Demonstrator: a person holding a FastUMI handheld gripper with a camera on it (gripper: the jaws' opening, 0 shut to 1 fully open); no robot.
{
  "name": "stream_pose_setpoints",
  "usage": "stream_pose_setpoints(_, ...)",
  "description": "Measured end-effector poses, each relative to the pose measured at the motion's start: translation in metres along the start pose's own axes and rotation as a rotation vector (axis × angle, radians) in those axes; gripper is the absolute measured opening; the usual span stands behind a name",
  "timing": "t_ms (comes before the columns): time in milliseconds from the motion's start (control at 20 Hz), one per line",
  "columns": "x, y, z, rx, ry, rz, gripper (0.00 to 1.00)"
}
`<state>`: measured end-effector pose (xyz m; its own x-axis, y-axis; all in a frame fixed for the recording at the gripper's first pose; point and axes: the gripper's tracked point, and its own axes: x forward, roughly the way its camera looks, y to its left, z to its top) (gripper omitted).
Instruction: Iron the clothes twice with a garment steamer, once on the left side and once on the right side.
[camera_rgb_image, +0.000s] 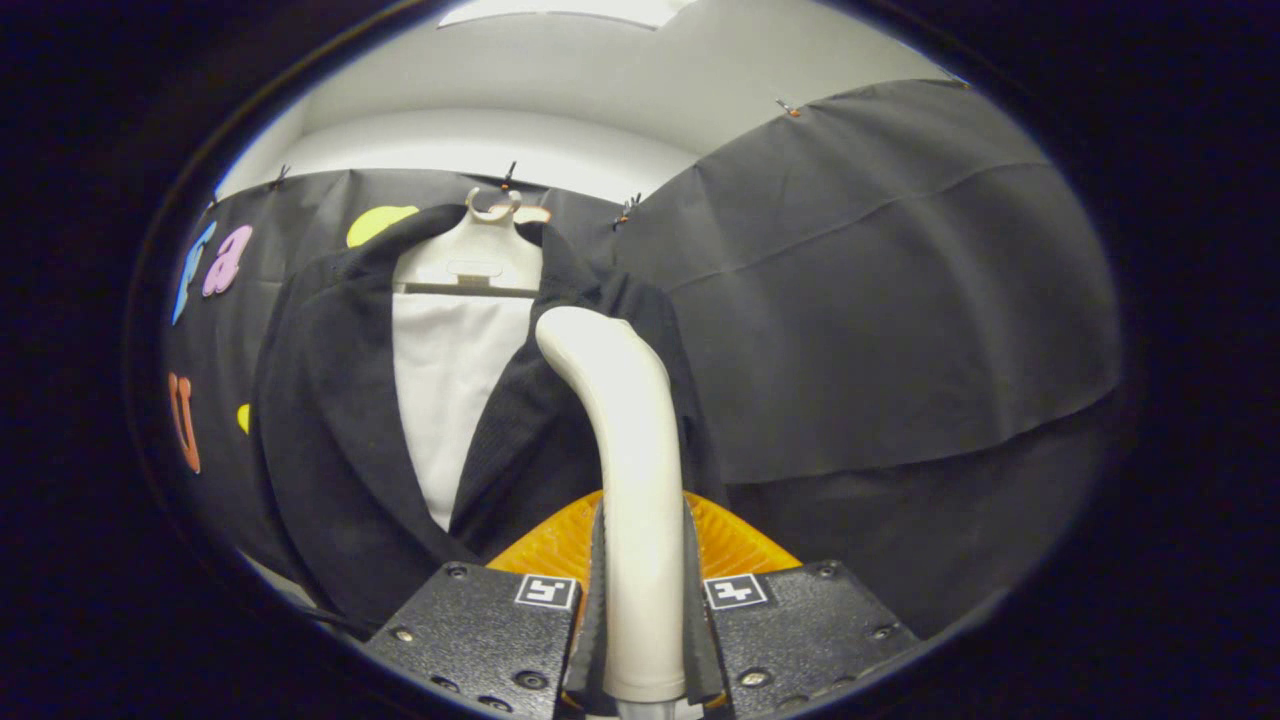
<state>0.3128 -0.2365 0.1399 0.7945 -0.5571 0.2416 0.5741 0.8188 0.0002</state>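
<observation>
The tongs (640, 600) are clamped narrow around the white handle of the garment steamer (625, 450), one black finger (480, 630) pressing on each side with dark pads squeezed flat against the plastic. The gap between the fingers is no wider than the handle itself. The handle rises straight up from between them, then bends over towards the clothes at its rounded top, which sits against or just in front of the right-hand front panel of the jacket; I cannot tell from here whether it actually touches the fabric. Behind the handle, just beyond the fingers, an orange ribbed part (730, 545) fans out on both sides.

The tongs point roughly level at the clothes, held upright with both fingers at an even height.

The black jacket (330, 420) hangs open on a pale hanger (470, 255), with a white shirt (450, 400) showing in the gap between its lapels. The hanger's hook (492, 207) is caught at the top edge of the black cloth wall (880, 280). The garment hangs just ahead of the tongs, the steamer lined up with the jacket's right-hand lapel and the sleeve beside it. Above the cloth is a plain white wall (600, 80).
</observation>
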Motion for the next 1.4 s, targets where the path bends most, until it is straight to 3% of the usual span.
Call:
stream_pose_setpoints(550,-0.049,-0.020,-0.098,-0.037,0.139,-0.055,0.33)
stream_pose_setpoints(1400,-0.105,-0.033,-0.219,-0.177,0.319,-0.059,0.33)
